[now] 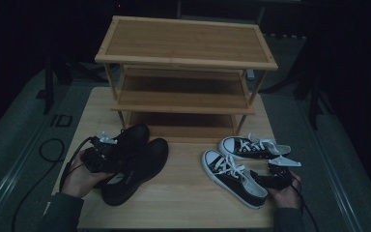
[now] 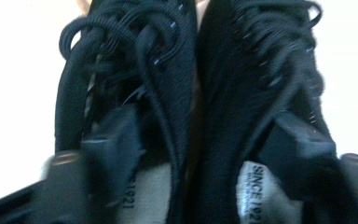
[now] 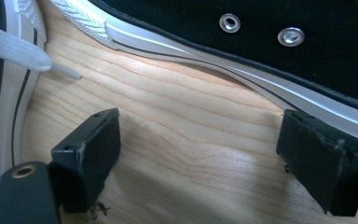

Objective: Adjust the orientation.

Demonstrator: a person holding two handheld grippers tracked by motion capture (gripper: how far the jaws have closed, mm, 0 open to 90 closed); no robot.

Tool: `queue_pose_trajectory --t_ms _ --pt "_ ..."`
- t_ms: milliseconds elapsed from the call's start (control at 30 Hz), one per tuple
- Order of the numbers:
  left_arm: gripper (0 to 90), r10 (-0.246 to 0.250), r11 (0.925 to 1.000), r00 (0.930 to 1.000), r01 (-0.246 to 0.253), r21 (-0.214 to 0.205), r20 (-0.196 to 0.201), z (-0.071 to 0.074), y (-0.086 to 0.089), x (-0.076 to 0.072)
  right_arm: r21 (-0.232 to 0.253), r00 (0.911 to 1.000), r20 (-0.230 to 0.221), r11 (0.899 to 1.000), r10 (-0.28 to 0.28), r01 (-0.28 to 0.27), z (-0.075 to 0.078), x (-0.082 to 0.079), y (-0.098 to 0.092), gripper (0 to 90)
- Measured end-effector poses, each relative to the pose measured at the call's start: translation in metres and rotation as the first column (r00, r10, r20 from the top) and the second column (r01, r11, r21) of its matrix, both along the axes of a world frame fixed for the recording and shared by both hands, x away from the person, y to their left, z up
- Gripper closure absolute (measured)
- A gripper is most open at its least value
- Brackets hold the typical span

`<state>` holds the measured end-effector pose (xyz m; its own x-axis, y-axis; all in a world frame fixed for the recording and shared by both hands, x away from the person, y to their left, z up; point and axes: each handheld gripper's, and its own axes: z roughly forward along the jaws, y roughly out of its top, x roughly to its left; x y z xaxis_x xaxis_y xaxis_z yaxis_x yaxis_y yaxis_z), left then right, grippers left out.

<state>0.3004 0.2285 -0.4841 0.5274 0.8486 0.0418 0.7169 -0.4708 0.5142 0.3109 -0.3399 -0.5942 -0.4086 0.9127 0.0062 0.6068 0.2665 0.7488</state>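
Black shoes [image 1: 134, 162] sit paired at the worktop's [image 1: 183, 193] left, the left hand-held gripper [image 1: 107, 153] over their openings.
Its jaws stand wide, one dipped into each shoe, pads gripping nothing. The right hand-held gripper [image 3: 198, 154] rests wide open on bare wood beside two white-soled sneakers [image 1: 236, 169], before a bamboo rack [image 1: 186, 63].

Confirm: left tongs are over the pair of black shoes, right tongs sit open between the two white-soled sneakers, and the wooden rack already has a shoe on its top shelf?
Not quite. The wooden rack has no shoe on its top shelf; the high view shows all its shelves bare. Rest holds: left tongs over the black shoes, right tongs open between the white-soled sneakers.
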Motion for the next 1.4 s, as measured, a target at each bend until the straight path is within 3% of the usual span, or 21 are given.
queue_pose_trajectory --t_ms 100,300,433,900,1400 --pt "51.0 -0.021 0.9996 0.9994 0.02 -0.019 -0.028 -0.001 0.002 0.003 0.0 1.0 0.0 1.0 0.0 0.0 0.0 0.0 0.0 13.6" --pt "61.6 -0.048 0.9984 0.997 0.05 0.027 -0.06 -0.003 -0.004 0.009 0.0 1.0 0.0 1.0 0.0 0.0 0.0 0.0 0.0 13.6" --pt "83.0 -0.057 0.9979 0.9971 0.058 0.028 -0.051 -0.002 -0.004 0.008 0.0 1.0 0.0 1.0 0.0 0.0 0.0 0.0 0.0 13.6" --pt "85.2 -0.046 0.9987 0.9986 0.047 0.02 -0.024 -0.001 -0.005 0.005 0.0 1.0 0.0 1.0 0.0 0.0 0.0 0.0 0.0 13.7" --pt "85.4 -0.036 0.9993 0.9993 0.036 0.008 0.001 0.009 -0.013 0.006 0.001 1.0 0.0 1.0 0.0 0.0 0.0 0.0 0.0 13.7"
